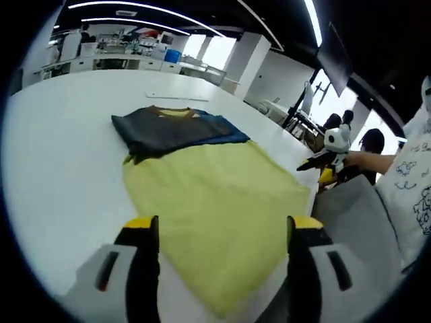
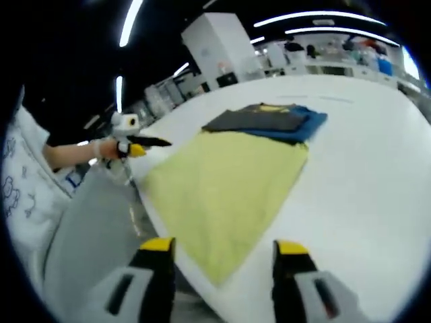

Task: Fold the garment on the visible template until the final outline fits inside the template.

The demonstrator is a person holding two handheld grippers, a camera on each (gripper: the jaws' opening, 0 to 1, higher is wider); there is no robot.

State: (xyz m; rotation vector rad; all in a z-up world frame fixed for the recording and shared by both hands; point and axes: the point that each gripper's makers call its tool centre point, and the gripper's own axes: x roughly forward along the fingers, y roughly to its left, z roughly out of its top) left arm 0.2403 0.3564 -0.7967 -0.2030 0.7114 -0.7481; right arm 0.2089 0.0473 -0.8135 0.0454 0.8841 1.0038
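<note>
While both grippers hang off the near table edge, neither holds anything. Left gripper (image 1: 222, 232): yellow-tipped black jaws apart, nothing btwn them, poised over the near end of the garment. Right gripper (image 2: 222, 252): jaws apart too, empty, above the near corner of the cloth.

Next out, the pale yellow-green fabric garment (image 1: 215, 195) lies flat on the round white table (image 1: 60, 155), near corner at or just past the table rim. In the left gripper view the right gripper shows at far right, dark jaws w/ a yellow tip, held by a person's hand near the cloth's right edge, not touching it as far as I can tell.

Farther still, a folded dark grey and blue piece (image 1: 172, 128) w/ a mustard neckline sits on the far end of the yellow cloth, overlapping it. Can't tell if it's the same garment folded back or a separate one. No template outline I can make out.

Beyond: office benches, ceiling strip lights.

Risks, my read: the near corner could drag the cloth off the rim if pulled toward the person. A one-sided pinch would skew the fold, and lifting high could shift the dark stack at the far end, leaving the outline too large.
</note>
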